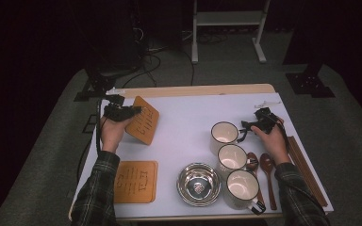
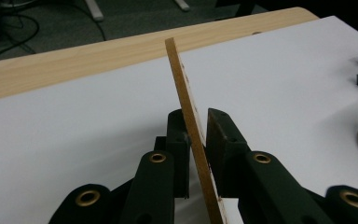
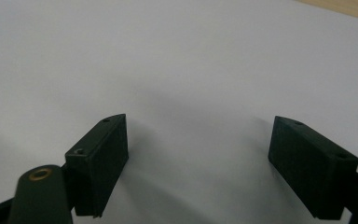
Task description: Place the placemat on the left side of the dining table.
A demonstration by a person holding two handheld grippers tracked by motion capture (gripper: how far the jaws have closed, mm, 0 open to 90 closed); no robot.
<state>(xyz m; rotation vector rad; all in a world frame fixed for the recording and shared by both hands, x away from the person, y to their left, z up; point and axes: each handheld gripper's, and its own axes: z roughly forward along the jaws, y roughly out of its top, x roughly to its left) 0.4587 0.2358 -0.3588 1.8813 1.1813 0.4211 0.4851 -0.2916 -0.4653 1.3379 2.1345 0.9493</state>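
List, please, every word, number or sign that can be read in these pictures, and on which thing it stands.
Nothing can be read as text.
Flat wooden mat: pale marks, too blurred to read.
Held wooden mat, between the jaws of the left gripper: pale marks, too blurred to read.

The two claws, left and right, are showing black, and the tan mat at ten o'clock is carrying cut-out slot patterns, as is its twin mat at seven o'clock. The white-covered table is showing a pale wood edge at twelve o'clock. At five o'clock, three cream mugs are standing beside a shiny silver bowl and reddish-brown spoons; the sleeves are showing dark plaid.
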